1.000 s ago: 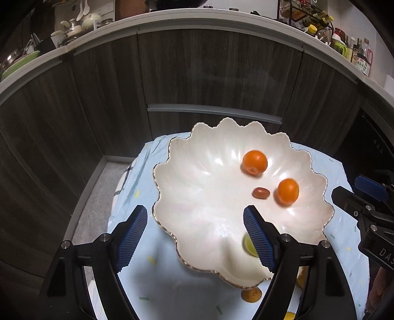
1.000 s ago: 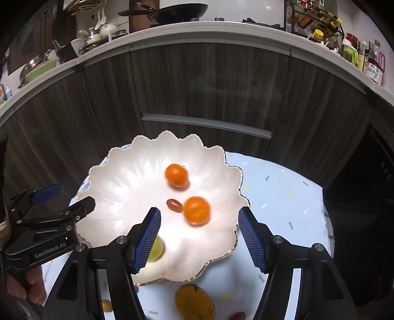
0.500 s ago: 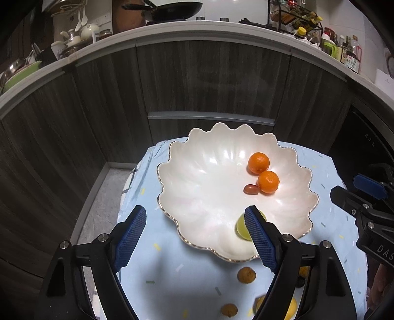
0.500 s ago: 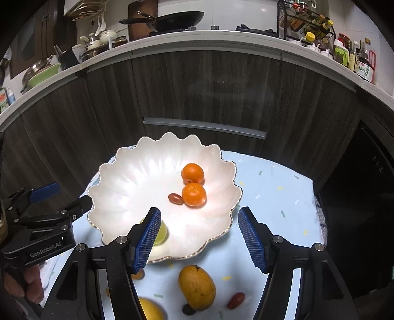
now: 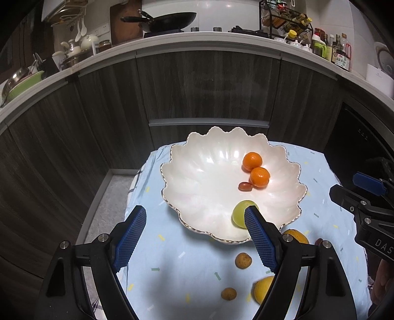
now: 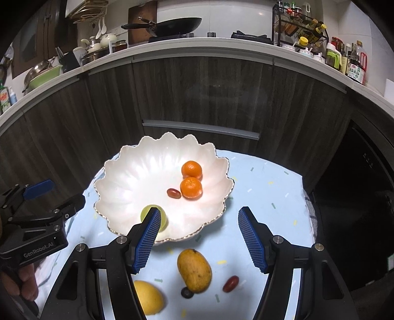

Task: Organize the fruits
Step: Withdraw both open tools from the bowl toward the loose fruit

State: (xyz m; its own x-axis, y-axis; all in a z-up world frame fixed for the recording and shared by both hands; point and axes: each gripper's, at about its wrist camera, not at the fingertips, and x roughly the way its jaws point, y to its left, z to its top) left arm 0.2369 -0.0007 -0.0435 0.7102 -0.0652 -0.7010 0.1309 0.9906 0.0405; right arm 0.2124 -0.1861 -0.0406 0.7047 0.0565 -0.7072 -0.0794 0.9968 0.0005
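Observation:
A white scalloped bowl (image 5: 197, 187) (image 6: 138, 177) sits on a light blue cloth. Inside lie two mandarins (image 5: 259, 176) (image 6: 191, 187), a small red date (image 5: 245, 186) (image 6: 174, 193) and a green round fruit (image 5: 240, 211) (image 6: 147, 213). On the cloth nearer me lie a mango (image 6: 194, 270), a yellow fruit (image 6: 149, 296) (image 5: 263, 289), a red date (image 6: 230, 283), a dark berry (image 6: 186, 293) and two small brown fruits (image 5: 243, 260). My left gripper (image 5: 197, 236) hangs open above the bowl's near rim, nothing between its pads. My right gripper (image 6: 197, 238) hangs open and empty above the mango.
Dark wooden cabinets with a metal handle (image 5: 209, 122) stand behind the small table. The counter above holds a wok (image 5: 167, 21), dishes and bottles (image 6: 354, 66). The cloth's left edge (image 5: 134, 197) drops to the floor. A hand (image 6: 24, 280) holds the left gripper.
Both grippers have drawn back and risen from the bowl, so more loose fruit on the cloth shows. The two mandarins rolled together and now rest beside the date.

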